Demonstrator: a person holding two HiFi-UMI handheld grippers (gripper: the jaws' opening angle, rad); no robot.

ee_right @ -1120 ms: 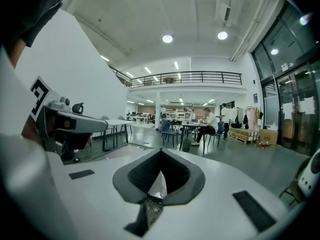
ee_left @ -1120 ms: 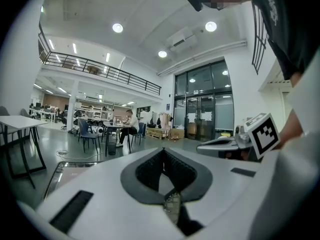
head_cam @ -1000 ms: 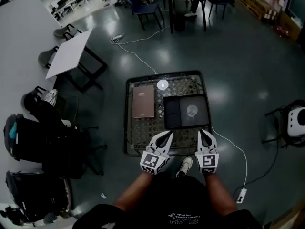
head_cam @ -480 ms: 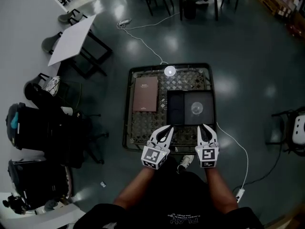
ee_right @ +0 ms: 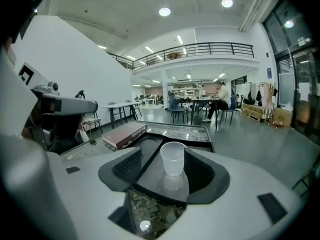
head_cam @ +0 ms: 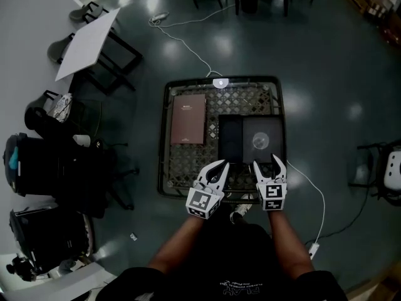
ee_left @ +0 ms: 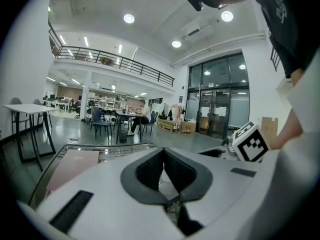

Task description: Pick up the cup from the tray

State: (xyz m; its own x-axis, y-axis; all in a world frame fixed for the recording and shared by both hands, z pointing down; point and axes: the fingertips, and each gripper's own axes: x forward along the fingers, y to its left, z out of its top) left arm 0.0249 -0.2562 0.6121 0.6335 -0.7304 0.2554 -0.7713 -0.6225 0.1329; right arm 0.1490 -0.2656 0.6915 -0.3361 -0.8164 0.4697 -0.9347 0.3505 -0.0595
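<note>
A clear plastic cup (head_cam: 260, 141) stands upright in the right half of a black tray (head_cam: 230, 144) on a lattice-top table (head_cam: 188, 162). My right gripper (head_cam: 268, 163) is at the tray's near edge and its jaws are opening. In the right gripper view the cup (ee_right: 173, 158) stands just ahead of the right gripper (ee_right: 165, 156), in line with the gap, and the pads do not touch it. My left gripper (head_cam: 217, 166) hovers over the table's near edge, left of the tray. Its fingertips (ee_left: 162, 152) meet, with nothing held.
A brown book (head_cam: 188, 118) lies on the table left of the tray, also in sight as the book (ee_right: 124, 134). A small white round object (head_cam: 220, 83) sits at the table's far edge. Dark bags and chairs (head_cam: 56, 168) stand left; a white cable (head_cam: 313, 205) runs along the floor right.
The right gripper's jaws have gone from shut to spread apart. Both grippers have come closer to the tray's near edge. The left gripper stays shut.
</note>
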